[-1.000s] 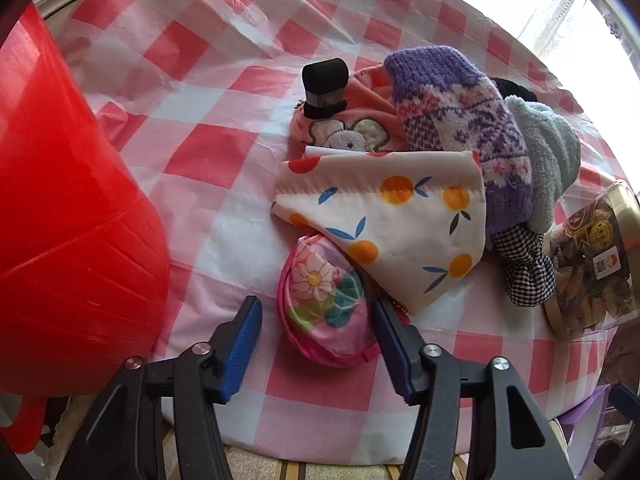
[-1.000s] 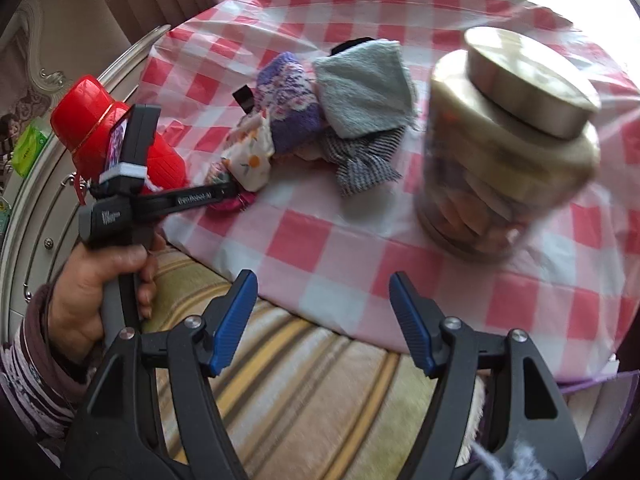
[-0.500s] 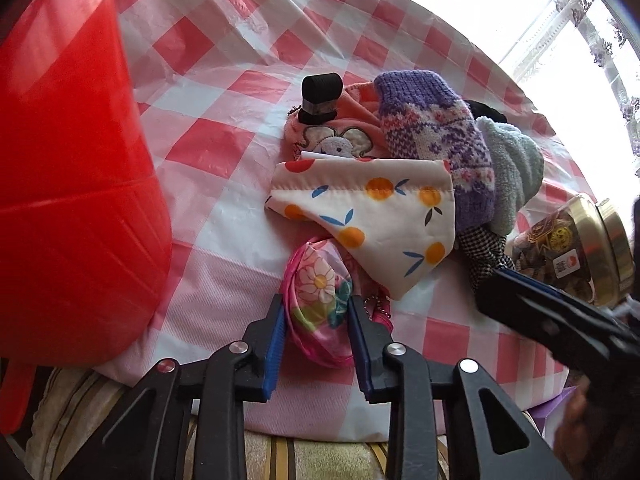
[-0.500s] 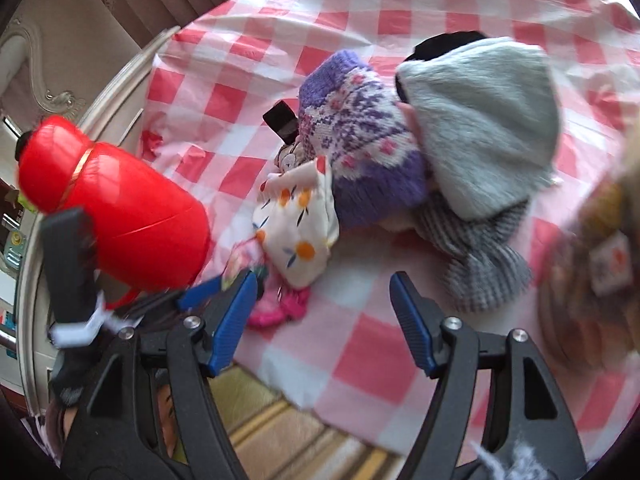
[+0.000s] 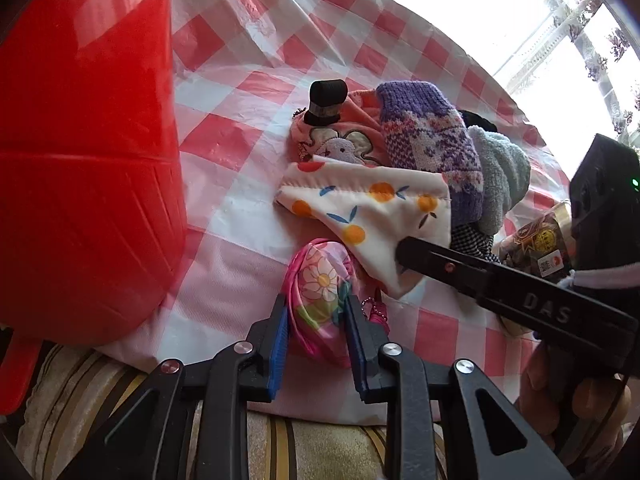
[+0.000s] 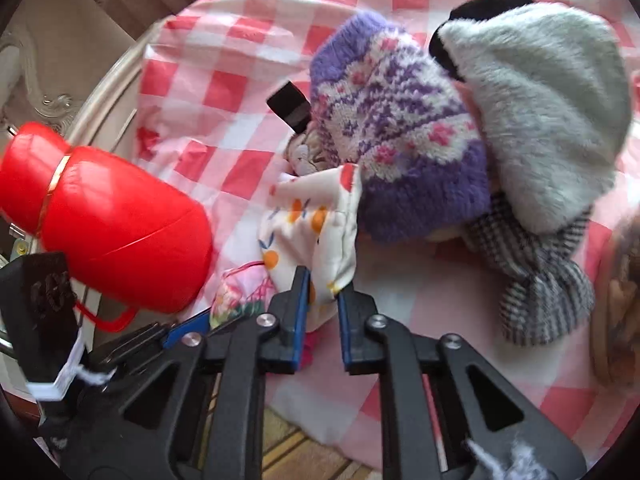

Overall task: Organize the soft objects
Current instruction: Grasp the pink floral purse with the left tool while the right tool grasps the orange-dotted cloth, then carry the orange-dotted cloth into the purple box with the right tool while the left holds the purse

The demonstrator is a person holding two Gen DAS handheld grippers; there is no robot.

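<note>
Left wrist, left gripper (image 5: 316, 320): jaws narrowed, pads pressed on both sides of the floral pouch (image 5: 320, 284) at the near edge of the checked tablecloth (image 5: 224, 148)
Left wrist, extras: right gripper's body crosses from the right, tip on the orange-print cloth (image 5: 376, 212); hand (image 5: 568, 400) beneath; pink bunny cloth (image 5: 340, 144) in plain sight

Right wrist, right gripper (image 6: 324, 280): jaws just closing, nearly together, pinching the orange-print cloth's lower corner
Right wrist, extras: whole red flask (image 6: 120, 224); purple knit (image 6: 400, 136), grey fleece (image 6: 540, 112), houndstooth cloth (image 6: 540, 280) piled together
</note>
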